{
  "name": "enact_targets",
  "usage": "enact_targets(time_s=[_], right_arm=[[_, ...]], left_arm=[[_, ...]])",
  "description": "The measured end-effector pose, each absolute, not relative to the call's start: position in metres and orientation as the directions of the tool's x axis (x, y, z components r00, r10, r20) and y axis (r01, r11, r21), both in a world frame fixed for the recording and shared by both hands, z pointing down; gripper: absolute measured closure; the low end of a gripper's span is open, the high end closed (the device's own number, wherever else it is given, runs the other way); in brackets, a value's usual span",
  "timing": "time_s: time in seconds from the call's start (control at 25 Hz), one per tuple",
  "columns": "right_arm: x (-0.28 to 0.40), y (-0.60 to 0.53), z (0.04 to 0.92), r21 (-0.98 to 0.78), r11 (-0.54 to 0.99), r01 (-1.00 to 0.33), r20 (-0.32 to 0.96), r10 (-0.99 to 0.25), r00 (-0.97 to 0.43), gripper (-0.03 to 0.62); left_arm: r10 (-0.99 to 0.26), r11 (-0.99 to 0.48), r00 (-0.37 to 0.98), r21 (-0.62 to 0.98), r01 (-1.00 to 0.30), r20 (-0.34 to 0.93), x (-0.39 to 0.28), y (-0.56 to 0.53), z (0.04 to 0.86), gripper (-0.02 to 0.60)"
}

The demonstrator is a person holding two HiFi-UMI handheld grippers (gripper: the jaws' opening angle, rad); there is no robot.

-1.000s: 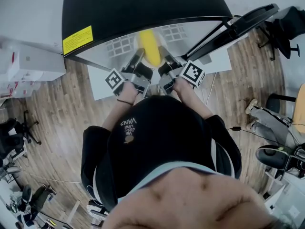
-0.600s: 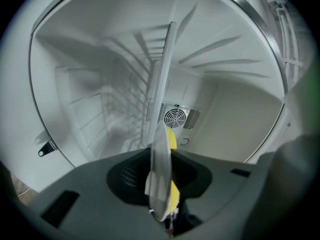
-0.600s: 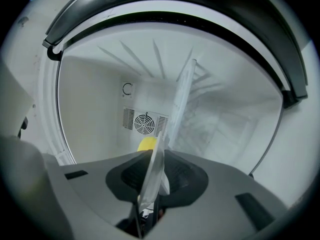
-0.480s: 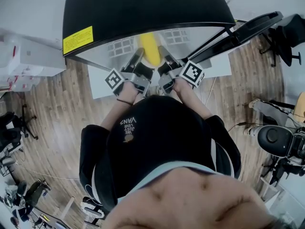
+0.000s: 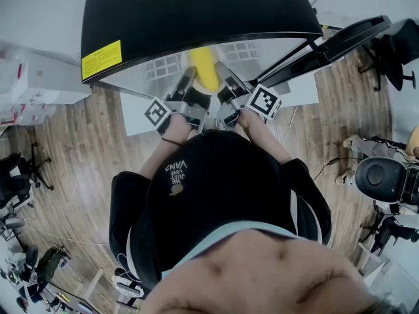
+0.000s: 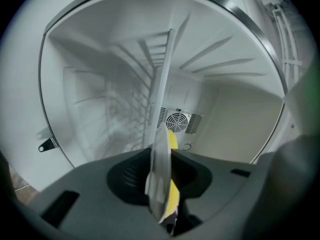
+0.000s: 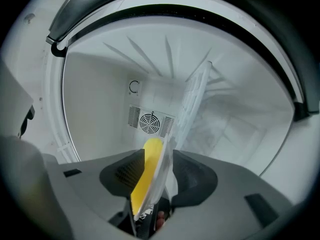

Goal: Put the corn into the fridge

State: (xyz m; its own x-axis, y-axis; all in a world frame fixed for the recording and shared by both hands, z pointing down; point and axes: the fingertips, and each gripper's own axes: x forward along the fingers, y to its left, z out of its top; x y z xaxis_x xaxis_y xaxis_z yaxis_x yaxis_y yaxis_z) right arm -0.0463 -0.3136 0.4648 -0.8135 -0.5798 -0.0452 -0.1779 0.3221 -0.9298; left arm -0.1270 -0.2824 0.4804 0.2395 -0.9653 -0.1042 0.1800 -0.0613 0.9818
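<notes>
The corn is a yellow cob in a clear plastic bag, held at the mouth of the open fridge. My left gripper is shut on the bag's left end; in the left gripper view the corn stands edge-on between that gripper's jaws. My right gripper is at the bag's right end. Its jaws are opening: in the right gripper view the corn lies between them with gaps on both sides. Whether the bag rests on the wire shelf is unclear.
The fridge's white inside has a round fan grille on its back wall. Its door hangs open at the right. White boxes sit at the left, and an office chair stands on the wooden floor at the right.
Both grippers and the corn keep their place at the fridge mouth. The office chair at the right edge has shifted.
</notes>
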Motion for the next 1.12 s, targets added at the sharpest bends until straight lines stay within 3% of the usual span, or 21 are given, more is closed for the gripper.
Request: enact_targets(time_s=[0.24, 0.4, 0.68, 1.12], right_arm=[[-0.038, -0.309, 0.462, -0.921, 0.344, -0.181, -0.056, -0.578, -0.814, 0.391], [-0.031, -0.300, 0.449, -0.869, 0.440, -0.228, -0.072, -0.567, -0.821, 0.373], [-0.021, -0.285, 0.435, -0.662, 0.626, -0.413, -0.033, -0.574, -0.818, 0.365], [-0.031, -0.248, 0.443, -0.307, 0.760, -0.574, 0.076, -0.581, -0.810, 0.361]], left_arm=[[-0.970, -0.060, 0.223, 0.981, 0.184, -0.101, -0.129, -0.282, 0.480, 0.480], [-0.971, -0.059, 0.218, 0.981, 0.184, -0.099, -0.129, -0.282, 0.480, 0.480], [-0.973, -0.064, 0.209, 0.981, 0.183, -0.102, -0.129, -0.282, 0.480, 0.480], [-0.969, -0.072, 0.220, 0.981, 0.180, -0.111, -0.130, -0.281, 0.478, 0.480]])
